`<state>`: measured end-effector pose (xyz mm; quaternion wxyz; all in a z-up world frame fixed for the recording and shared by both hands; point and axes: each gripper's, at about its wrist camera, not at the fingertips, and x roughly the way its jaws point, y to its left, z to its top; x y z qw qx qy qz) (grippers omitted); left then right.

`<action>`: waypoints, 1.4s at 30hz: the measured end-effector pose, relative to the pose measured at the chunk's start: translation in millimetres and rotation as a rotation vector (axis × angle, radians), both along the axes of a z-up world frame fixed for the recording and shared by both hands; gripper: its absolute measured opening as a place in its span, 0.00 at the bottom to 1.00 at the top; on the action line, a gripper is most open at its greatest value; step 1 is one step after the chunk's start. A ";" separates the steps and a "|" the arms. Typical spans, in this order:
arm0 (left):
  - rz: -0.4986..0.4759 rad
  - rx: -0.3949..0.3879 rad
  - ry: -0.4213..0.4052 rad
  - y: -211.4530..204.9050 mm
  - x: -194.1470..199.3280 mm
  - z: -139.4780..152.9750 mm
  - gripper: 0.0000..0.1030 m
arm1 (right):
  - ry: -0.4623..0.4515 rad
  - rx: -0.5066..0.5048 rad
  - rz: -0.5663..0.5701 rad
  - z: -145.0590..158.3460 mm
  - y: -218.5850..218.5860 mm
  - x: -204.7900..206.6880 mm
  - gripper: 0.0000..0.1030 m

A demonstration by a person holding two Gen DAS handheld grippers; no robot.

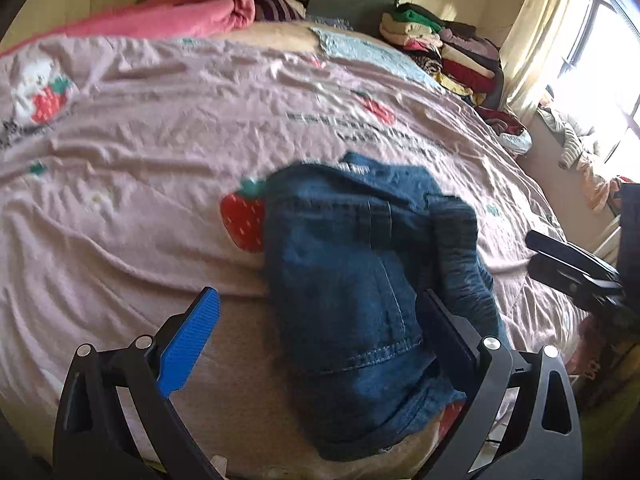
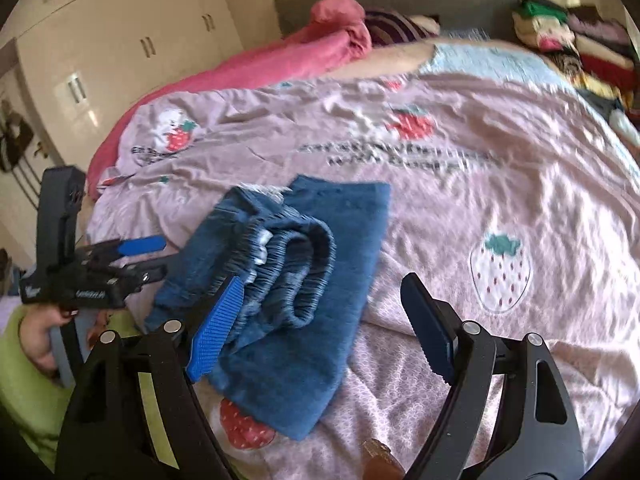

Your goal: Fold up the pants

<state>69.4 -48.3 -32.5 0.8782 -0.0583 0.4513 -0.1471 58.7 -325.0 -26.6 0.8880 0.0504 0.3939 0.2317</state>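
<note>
Blue denim pants (image 1: 360,272) lie folded into a compact bundle on the pink strawberry bedspread (image 1: 160,128). In the right wrist view the pants (image 2: 304,280) show their gathered elastic waistband on top. My left gripper (image 1: 320,308) is open, its jaws wide apart just above the near end of the bundle, holding nothing. It also shows in the right wrist view (image 2: 148,256) at the left of the pants. My right gripper (image 2: 324,300) is open and empty, hovering over the pants' right side. It appears in the left wrist view (image 1: 560,256) at the far right.
A rolled pink blanket (image 1: 192,8) lies at the head of the bed. A stack of folded clothes (image 1: 448,52) sits at the far right corner. White wardrobes (image 2: 120,48) stand to the left. A bright window (image 1: 600,60) and curtain are on the right.
</note>
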 end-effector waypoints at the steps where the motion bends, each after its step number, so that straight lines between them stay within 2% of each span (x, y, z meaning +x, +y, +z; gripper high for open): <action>1: -0.007 -0.001 0.009 -2.4 0.6 -4.4 0.95 | 0.016 0.003 -0.001 -4.9 0.2 3.9 0.71; 5: -0.022 0.002 0.030 -10.1 3.0 -16.2 0.95 | 0.072 0.021 -0.013 -21.4 -0.2 17.1 0.65; 10: -0.036 -0.017 0.035 -16.9 7.4 -25.0 0.94 | 0.144 0.069 0.019 -41.6 4.1 33.7 0.63; 14: -0.041 -0.052 0.046 -18.4 12.2 -27.6 0.93 | 0.160 0.092 0.038 -49.2 9.4 41.3 0.63; 15: -0.041 -0.062 0.047 -18.6 13.2 -27.7 0.91 | 0.159 0.093 0.043 -50.0 11.0 43.0 0.63; 16: -0.042 -0.070 0.046 -19.2 13.5 -28.0 0.80 | 0.154 0.093 0.052 -50.1 13.2 44.2 0.63; 18: -0.036 -0.074 0.041 -22.0 14.4 -27.7 0.74 | 0.143 0.093 0.073 -48.8 17.7 45.0 0.54; 20: -0.032 -0.067 0.035 -22.4 15.1 -27.2 0.64 | 0.128 0.096 0.120 -45.9 25.5 43.0 0.33; 23: -0.021 -0.070 0.010 -18.6 11.6 -20.0 0.54 | 0.073 0.060 0.151 -36.2 34.7 34.6 0.23; 28: -0.039 -0.060 -0.042 -20.0 5.6 -0.7 0.45 | 0.010 0.049 0.169 -15.6 44.4 28.1 0.20; 32: -0.038 -0.031 -0.085 -20.4 9.5 14.9 0.45 | -0.033 0.040 0.189 -0.5 52.6 32.7 0.20; 42: 0.035 -0.026 -0.127 8.7 47.2 39.5 0.45 | -0.101 0.020 0.217 20.5 84.3 70.3 0.20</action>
